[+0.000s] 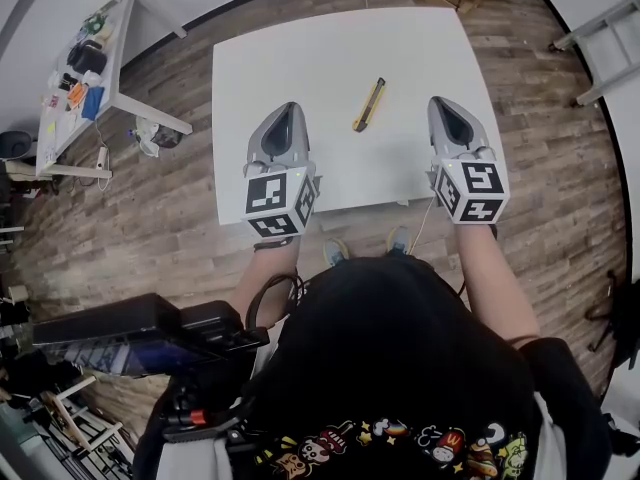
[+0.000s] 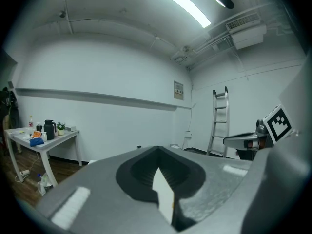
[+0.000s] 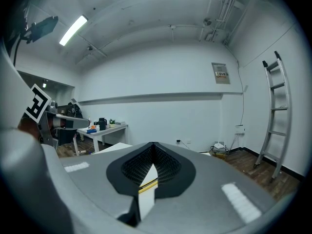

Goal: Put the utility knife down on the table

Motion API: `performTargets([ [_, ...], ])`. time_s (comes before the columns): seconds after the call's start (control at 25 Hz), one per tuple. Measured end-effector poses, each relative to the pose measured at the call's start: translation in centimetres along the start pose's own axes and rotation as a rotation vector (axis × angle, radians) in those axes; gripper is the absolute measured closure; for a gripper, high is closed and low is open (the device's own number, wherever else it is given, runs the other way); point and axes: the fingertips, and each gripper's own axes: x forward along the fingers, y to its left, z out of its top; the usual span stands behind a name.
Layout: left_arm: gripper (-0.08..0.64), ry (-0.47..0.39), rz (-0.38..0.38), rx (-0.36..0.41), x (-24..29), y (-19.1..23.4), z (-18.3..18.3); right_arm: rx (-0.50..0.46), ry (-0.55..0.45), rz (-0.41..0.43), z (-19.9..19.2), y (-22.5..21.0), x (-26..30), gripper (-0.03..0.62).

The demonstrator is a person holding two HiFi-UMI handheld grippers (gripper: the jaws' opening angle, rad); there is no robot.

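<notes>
Utility knife (image 1: 369, 105) lies flat on the white table (image 1: 300, 48), about the middle of the top and touched by neither tool. Yellow body, set at a slant, far end leaning toward the right edge.

Left gripper (image 1: 289, 107) hovers over the near-left part of the table, just left of the knife. Jaws closed tip to tip, nothing between them; the left gripper view shows only white tabletop through the gap behind the tips (image 2: 157, 148).

Right gripper (image 1: 437, 102) sits over the near-right part, just right of the knife. Jaws likewise together and empty (image 3: 153, 144); a sliver of the yellow knife (image 3: 148, 185) shows through the gap in the right gripper view.

Side table (image 1: 85, 68) with clutter stands well off the left edge. Ladder (image 2: 219, 121) against the far wall.
</notes>
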Motion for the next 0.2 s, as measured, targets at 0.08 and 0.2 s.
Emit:
performTargets([
  [0.08, 0.560, 0.002, -0.001, 0.000, 0.08, 0.09, 0.02, 0.004, -0.001, -0.001, 0.02, 0.01, 0.03, 0.569],
  [0.2, 0.560, 0.004, -0.003, 0.002, 0.21, 0.19, 0.09, 0.010, -0.001, -0.004, -0.07, -0.03, -0.11, 0.569],
])
